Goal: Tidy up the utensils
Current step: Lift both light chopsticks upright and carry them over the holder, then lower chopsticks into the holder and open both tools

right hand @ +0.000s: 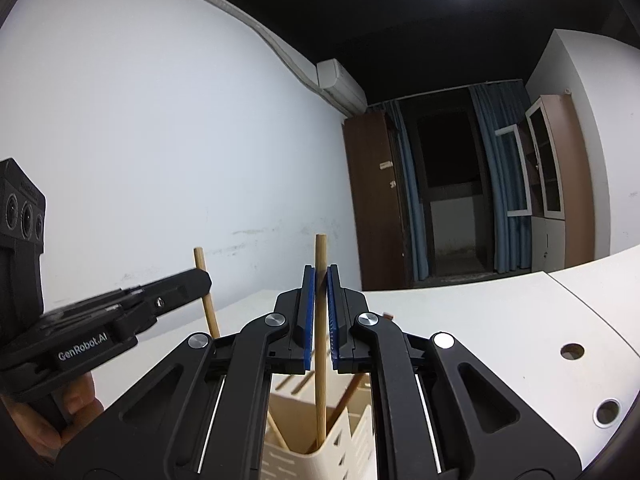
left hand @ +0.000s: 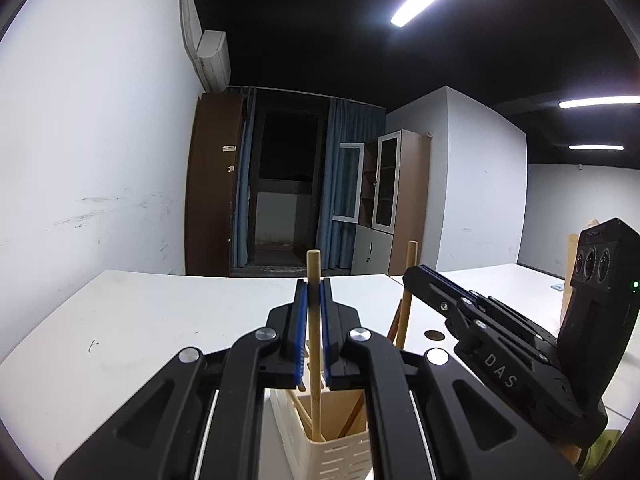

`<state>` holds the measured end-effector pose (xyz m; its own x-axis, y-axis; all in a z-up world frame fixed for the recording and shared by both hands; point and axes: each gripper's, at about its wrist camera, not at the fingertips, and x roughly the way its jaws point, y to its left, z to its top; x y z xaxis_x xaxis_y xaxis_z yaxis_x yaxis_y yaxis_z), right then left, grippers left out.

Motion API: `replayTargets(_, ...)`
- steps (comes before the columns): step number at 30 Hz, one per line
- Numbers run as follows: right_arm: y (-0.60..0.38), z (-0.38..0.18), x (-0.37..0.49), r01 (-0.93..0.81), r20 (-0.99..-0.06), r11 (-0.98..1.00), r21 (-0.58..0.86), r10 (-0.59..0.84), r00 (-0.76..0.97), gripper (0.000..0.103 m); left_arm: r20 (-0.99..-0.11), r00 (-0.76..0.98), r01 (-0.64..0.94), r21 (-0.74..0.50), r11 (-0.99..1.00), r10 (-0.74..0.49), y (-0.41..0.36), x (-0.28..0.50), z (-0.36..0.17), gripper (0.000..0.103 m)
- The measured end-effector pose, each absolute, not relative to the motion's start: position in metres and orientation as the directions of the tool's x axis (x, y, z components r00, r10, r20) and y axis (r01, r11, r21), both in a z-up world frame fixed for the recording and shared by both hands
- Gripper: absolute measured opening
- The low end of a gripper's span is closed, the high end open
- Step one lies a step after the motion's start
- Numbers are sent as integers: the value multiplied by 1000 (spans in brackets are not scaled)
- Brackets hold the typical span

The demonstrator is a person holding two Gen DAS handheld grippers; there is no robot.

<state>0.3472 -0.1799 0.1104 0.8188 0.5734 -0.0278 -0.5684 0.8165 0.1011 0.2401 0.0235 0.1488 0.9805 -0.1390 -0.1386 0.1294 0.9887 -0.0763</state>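
Two wooden sticks in play here, chopsticks by the look of them, each pinched upright and each running down into the cream slotted holder that sits directly below and just ahead of both grippers on the white surface. The left gripper is clamped tight on its chopstick, blue pads squeezing the shaft well below its rounded top, and the lower end is already down inside a compartment of the holder. Over on the other side, the right gripper is doing the same thing: closed hard on its own chopstick, top end poking above the pads, bottom end dipping into the holder. From the right wrist view you can see the left gripper off to the left side with its stick, a hand wrapped under its grip. These sticks should be light, stiff and smooth, so I'd judge they can swivel or slide between the pads if the squeeze is off-centre; a hold around the upper shaft, as now, keeps the long lower part free to drop in. Other sticks lean inside the holder, so a snag on the way down looks possible. Both seem close to release.
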Motion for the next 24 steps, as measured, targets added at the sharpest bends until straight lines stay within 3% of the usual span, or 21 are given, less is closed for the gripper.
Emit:
replayTargets(19, -175, 106, 340, -560, -127, 825, 82, 566, 815, 8, -203, 966, 146, -83, 986, -160, 22, 233, 125, 7)
replayTargets(22, -179, 108, 339, -555, -131, 827, 87, 562, 817, 12, -204, 964, 152, -97, 984, -169, 26, 232, 126, 19)
replayTargets(24, -182, 109, 339, -548, -135, 831, 92, 556, 820, 12, -200, 966, 147, -111, 983, -167, 30, 231, 126, 20)
